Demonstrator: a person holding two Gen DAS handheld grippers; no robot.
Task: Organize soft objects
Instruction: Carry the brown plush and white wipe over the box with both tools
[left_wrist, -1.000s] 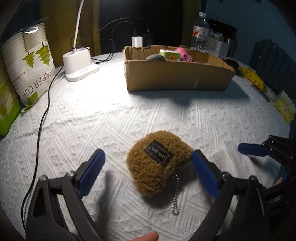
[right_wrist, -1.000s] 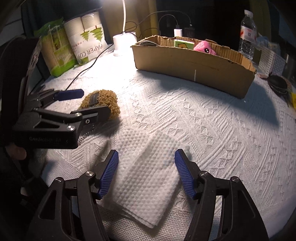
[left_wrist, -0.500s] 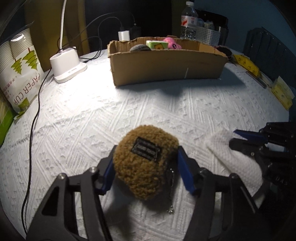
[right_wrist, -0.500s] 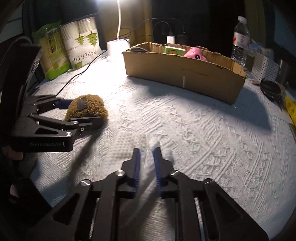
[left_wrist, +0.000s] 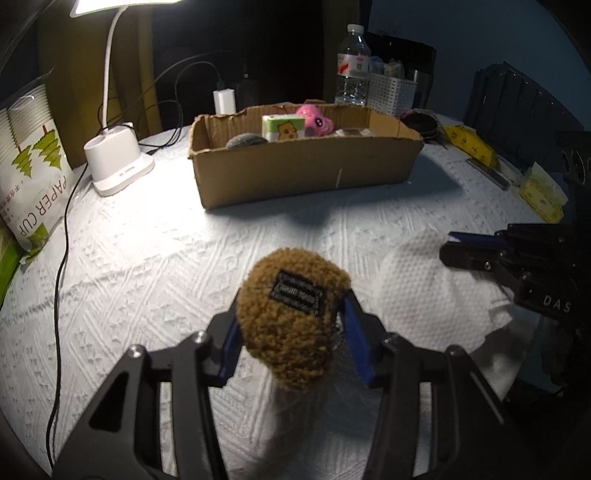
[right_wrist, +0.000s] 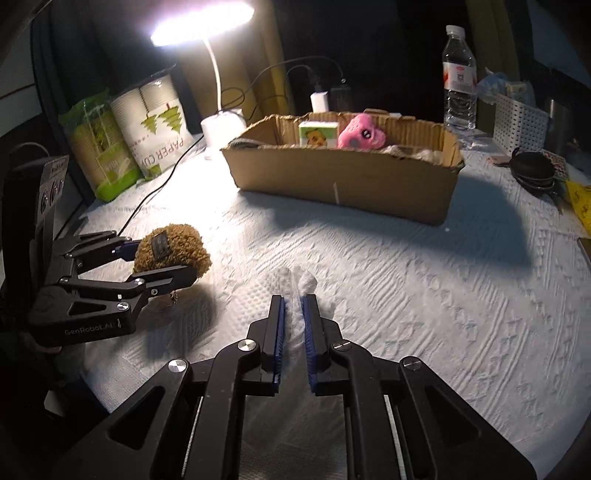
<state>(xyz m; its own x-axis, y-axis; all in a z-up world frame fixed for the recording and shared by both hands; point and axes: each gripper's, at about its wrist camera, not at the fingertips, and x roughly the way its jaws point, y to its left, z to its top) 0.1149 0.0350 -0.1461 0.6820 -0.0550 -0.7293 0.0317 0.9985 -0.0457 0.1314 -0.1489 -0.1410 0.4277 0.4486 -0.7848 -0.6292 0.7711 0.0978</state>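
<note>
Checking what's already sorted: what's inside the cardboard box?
In the cardboard box: a grey pouch, a green-and-white pack, a pink plush, and something pale at the right end. The front wall hides the bottom.

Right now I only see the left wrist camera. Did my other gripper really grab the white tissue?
Observer: Yes. In the right wrist view the right gripper is shut on the white tissue, and a tuft pokes out past its pads.
Operator: What's the green thing at the edge of my picture?
Observer: A tall green pack, standing beside the paper cup bag.
</note>
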